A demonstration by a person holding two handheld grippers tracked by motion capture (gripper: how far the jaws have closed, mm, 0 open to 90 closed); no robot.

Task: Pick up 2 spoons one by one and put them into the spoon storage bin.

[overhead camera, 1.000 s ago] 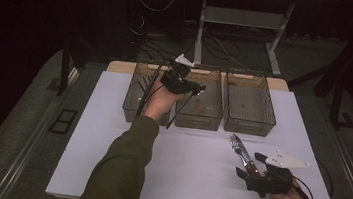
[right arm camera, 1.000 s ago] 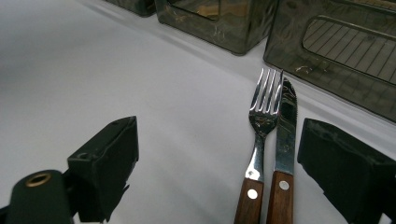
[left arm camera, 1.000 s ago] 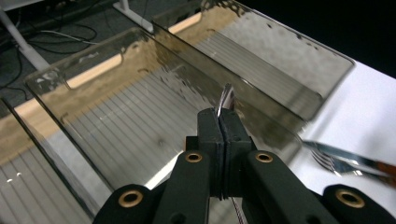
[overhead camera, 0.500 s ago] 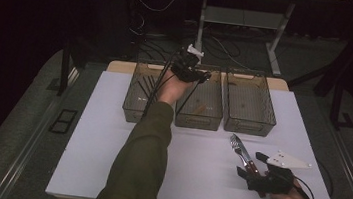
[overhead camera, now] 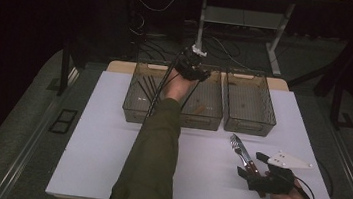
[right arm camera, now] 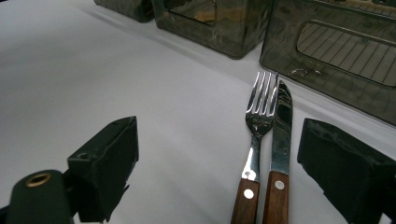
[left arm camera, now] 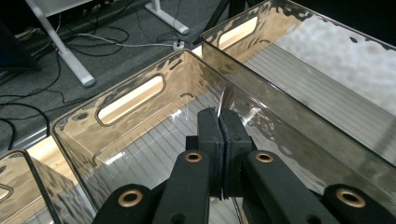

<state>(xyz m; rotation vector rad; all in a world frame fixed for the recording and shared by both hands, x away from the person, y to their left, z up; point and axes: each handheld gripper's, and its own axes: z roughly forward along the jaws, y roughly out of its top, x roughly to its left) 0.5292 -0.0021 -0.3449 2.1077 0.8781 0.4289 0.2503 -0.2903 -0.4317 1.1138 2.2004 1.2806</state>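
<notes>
A: The left gripper (left arm camera: 219, 123) has moved from the left bin (overhead camera: 142, 93) to over the middle bin (left arm camera: 140, 116), pinching a thin blade (left arm camera: 223, 100).
B: So it drops there. The right gripper (right arm camera: 215, 163) gapes around fork (right arm camera: 257, 135) and knife (right arm camera: 280, 140) on the table (overhead camera: 108, 152).

worktop (overhead camera: 97, 161): plain white
bins (overhead camera: 249, 105): smoky grey-brown see-through plastic, ribbed lines on the floor, rippled walls
fork (right arm camera: 258, 121): shiny silver, brown wooden handle with silver rivets
knife (right arm camera: 280, 135): shiny silver blade, brown wooden handle with a silver rivet
left gripper (left arm camera: 219, 122): matte black, brass-coloured rings
right gripper (right arm camera: 224, 154): matte black fingers
sleeve (overhead camera: 155, 157): olive green
floor (overhead camera: 27, 112): dark grey carpet
</notes>
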